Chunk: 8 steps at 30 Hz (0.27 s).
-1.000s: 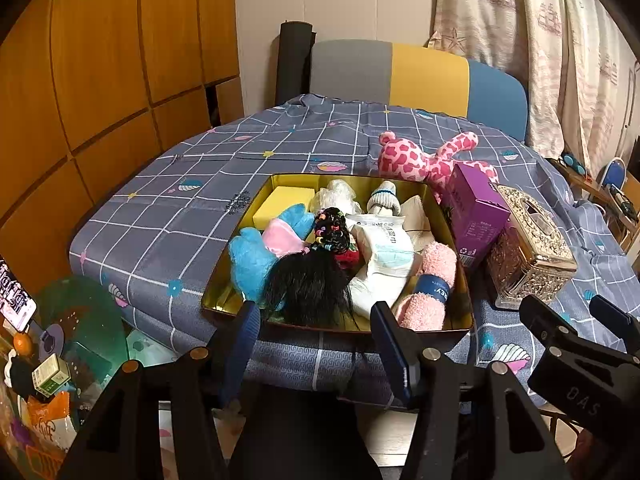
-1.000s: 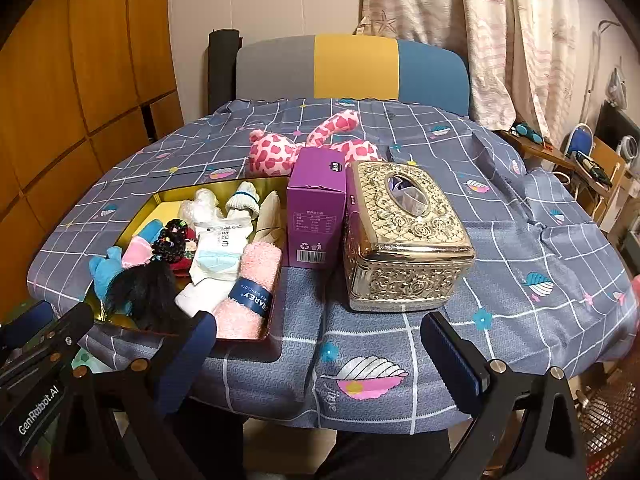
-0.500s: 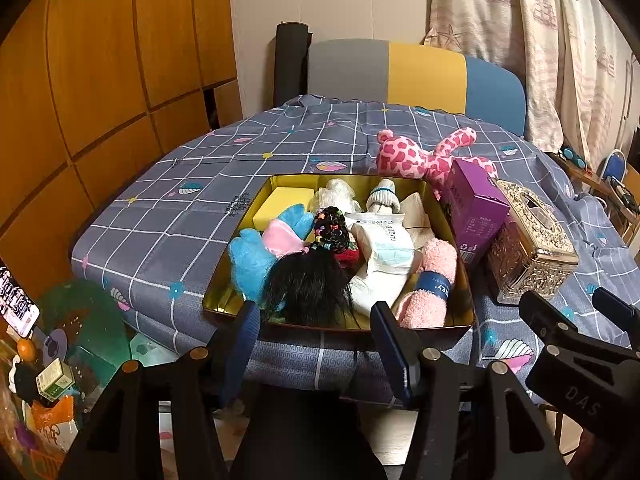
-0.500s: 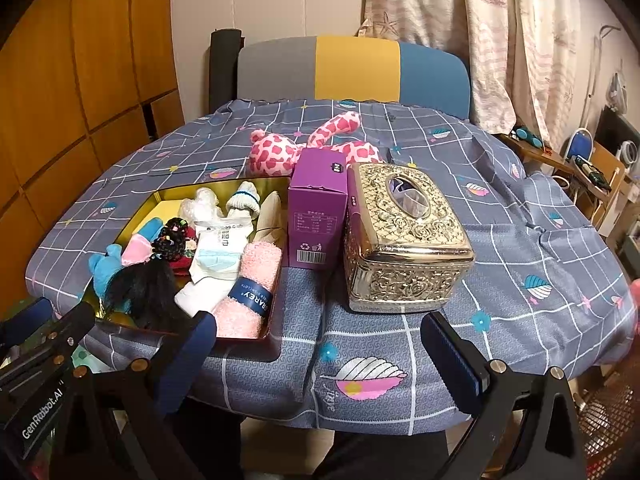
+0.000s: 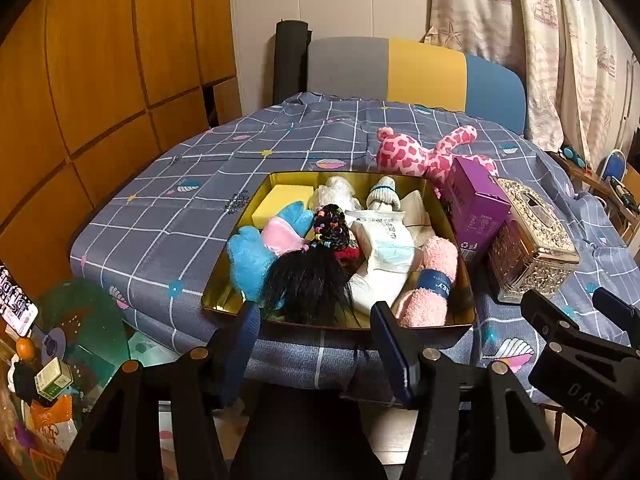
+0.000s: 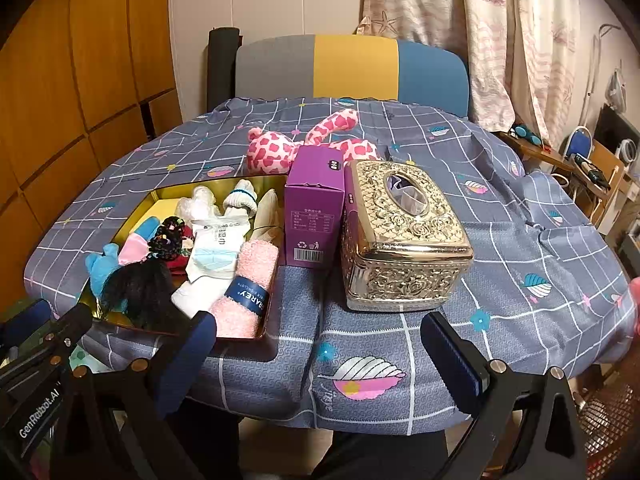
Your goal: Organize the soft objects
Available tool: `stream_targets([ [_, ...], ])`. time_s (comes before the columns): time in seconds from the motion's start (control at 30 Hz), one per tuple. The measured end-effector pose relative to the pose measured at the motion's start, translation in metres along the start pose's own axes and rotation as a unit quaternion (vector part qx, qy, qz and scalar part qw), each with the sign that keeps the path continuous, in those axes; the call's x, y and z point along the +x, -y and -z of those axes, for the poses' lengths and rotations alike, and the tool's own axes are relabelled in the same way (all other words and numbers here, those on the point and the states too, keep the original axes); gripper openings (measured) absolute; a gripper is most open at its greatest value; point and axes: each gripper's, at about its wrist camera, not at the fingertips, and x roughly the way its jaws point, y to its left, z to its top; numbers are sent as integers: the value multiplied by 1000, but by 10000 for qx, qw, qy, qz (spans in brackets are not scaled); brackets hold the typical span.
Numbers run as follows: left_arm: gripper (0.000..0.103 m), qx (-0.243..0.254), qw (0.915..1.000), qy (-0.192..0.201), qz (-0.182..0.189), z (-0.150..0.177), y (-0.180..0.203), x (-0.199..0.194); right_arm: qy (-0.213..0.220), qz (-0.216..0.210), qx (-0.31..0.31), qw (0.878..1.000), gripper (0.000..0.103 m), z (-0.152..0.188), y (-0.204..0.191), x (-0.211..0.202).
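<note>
A gold tray (image 5: pixel 466 280) (image 6: pixel 148 200) on the grey checked tablecloth holds several soft things: a yellow sponge (image 5: pixel 282 200), a blue and pink plush (image 5: pixel 256 252), a black hairpiece (image 5: pixel 308 284) (image 6: pixel 138 288), a pack of face masks (image 5: pixel 386 240) (image 6: pixel 216 248), a rolled pink towel (image 5: pixel 432 284) (image 6: pixel 248 292) and white socks (image 5: pixel 384 198). A pink spotted plush (image 5: pixel 416 154) (image 6: pixel 276 148) lies on the cloth behind the tray. My left gripper (image 5: pixel 316 326) hangs open in front of the tray's near edge. Further right, my right gripper (image 6: pixel 320 340) stands open before the table edge. Neither holds anything.
A purple carton (image 5: pixel 474 208) (image 6: pixel 314 208) stands upright right of the tray, with an ornate gold tissue box (image 5: pixel 532 240) (image 6: pixel 404 236) beside it. A grey, yellow and blue chair back (image 6: pixel 352 66) is behind the table. Clutter (image 5: pixel 52 376) lies on the floor at the left.
</note>
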Motion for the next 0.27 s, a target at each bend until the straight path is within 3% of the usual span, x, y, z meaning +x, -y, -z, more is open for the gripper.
stream_targets([
  [0.27,58,22,9993,315,-176,-1,0,-6,-77,4,42,10000,103,1,4,6],
])
